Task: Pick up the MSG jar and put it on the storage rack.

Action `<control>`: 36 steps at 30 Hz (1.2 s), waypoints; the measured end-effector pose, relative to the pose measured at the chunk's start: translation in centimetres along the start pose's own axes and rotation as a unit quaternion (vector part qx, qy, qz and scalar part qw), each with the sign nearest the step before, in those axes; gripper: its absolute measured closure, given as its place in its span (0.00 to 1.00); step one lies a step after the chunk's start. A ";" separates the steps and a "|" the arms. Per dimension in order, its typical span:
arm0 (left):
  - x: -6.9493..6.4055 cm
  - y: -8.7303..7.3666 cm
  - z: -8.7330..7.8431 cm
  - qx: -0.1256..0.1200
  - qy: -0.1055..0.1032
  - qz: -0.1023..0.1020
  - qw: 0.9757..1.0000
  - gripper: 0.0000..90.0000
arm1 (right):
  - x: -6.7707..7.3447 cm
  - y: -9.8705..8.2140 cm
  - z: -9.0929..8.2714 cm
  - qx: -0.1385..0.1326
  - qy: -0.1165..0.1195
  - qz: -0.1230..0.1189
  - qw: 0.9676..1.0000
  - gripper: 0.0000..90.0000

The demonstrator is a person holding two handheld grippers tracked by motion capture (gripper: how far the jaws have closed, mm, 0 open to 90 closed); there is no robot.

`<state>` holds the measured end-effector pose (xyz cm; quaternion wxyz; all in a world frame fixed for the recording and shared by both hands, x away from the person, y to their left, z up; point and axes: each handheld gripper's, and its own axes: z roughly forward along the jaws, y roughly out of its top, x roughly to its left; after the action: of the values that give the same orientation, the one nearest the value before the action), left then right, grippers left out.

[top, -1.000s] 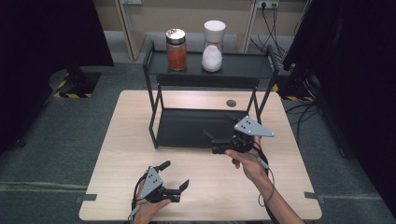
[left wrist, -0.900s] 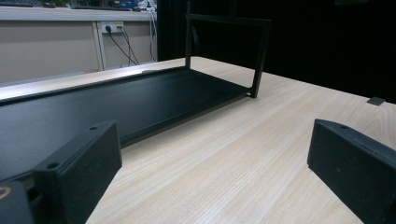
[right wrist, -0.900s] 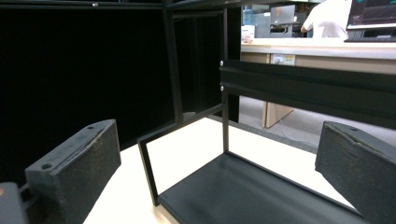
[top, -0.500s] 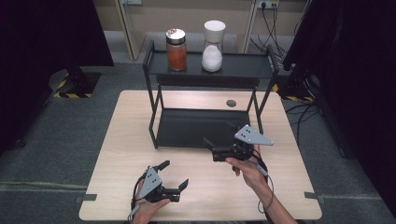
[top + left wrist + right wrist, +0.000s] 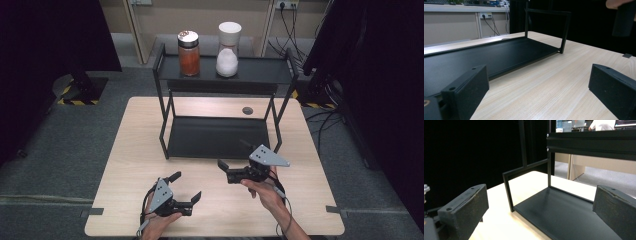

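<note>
I hold my left tool [image 5: 186, 189] low over the near edge of the tabletop [image 5: 125, 150], its jaws spread wide with nothing between them. In the left gripper view those jaws frame bare wood, with the lower shelf [image 5: 486, 53] of the black rack [image 5: 162, 90] just ahead.

My right tool [image 5: 231, 161] hangs above the tabletop just in front of the rack's right front leg, jaws also released and empty, its grey plate [image 5: 267, 156] on top. In the right gripper view it looks along the lower shelf [image 5: 564, 212], under the upper one.

On the rack's top shelf [image 5: 260, 70] stand two jars, near each other but apart: one with orange-red contents [image 5: 189, 54] on the left, one with white contents [image 5: 228, 49] and a white lid on the right. A small dark disc [image 5: 247, 110] sits in the tabletop behind the rack.
</note>
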<state>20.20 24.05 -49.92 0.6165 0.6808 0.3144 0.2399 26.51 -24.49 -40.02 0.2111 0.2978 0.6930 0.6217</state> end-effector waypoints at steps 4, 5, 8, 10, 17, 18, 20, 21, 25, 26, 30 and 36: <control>0.0 0.0 0.0 0.000 0.000 0.000 1.000 0.03 | 0.4 -0.6 -0.2 0.004 0.002 -0.006 1.000 0.00; 0.0 0.0 0.0 -0.001 0.000 0.000 1.000 0.03 | 0.4 -0.8 -0.3 0.005 0.004 -0.006 1.000 0.00; 0.0 0.0 0.0 -0.002 0.000 0.000 1.000 0.03 | 0.5 -1.1 -0.4 0.008 0.006 -0.004 1.000 0.00; 0.0 0.0 0.0 -0.002 0.001 0.000 1.000 0.03 | 0.6 -1.4 -0.5 0.008 0.007 -0.003 1.000 0.00; 0.0 0.0 -0.1 -0.005 0.002 -0.001 1.000 0.03 | 0.6 -2.3 -1.0 0.014 0.013 -0.006 1.000 0.00; 0.1 0.0 -0.1 -0.005 0.002 -0.001 1.000 0.03 | 0.6 -2.5 -1.0 0.014 0.013 -0.005 1.000 0.00; 0.1 0.0 -0.1 -0.005 0.002 -0.001 1.000 0.03 | 0.6 -2.8 -1.2 0.016 0.013 -0.003 1.000 0.01; 0.1 0.0 -0.1 -0.005 0.002 -0.001 1.000 0.03 | 0.7 -3.0 -1.2 0.018 0.014 -0.003 1.000 0.01; 0.1 0.0 -0.1 -0.005 0.001 0.000 1.000 0.03 | 0.7 -3.7 -1.2 0.025 0.016 0.001 1.000 0.01; 0.1 0.0 -0.1 -0.006 0.001 0.000 1.000 0.03 | 0.7 -3.8 -1.2 0.027 0.017 0.002 1.000 0.01; 0.1 0.0 -0.2 -0.008 0.003 0.000 1.000 0.03 | 0.6 -4.3 -1.1 0.029 0.019 0.003 0.999 0.01; 0.2 -0.1 -0.2 -0.011 0.004 -0.003 1.000 0.03 | 0.5 -4.9 -1.1 0.029 0.021 0.006 0.999 0.01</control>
<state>20.23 24.34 -50.00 0.6233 0.6723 0.3164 0.2436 24.66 -25.24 -44.68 0.1839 0.2946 0.7135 0.6085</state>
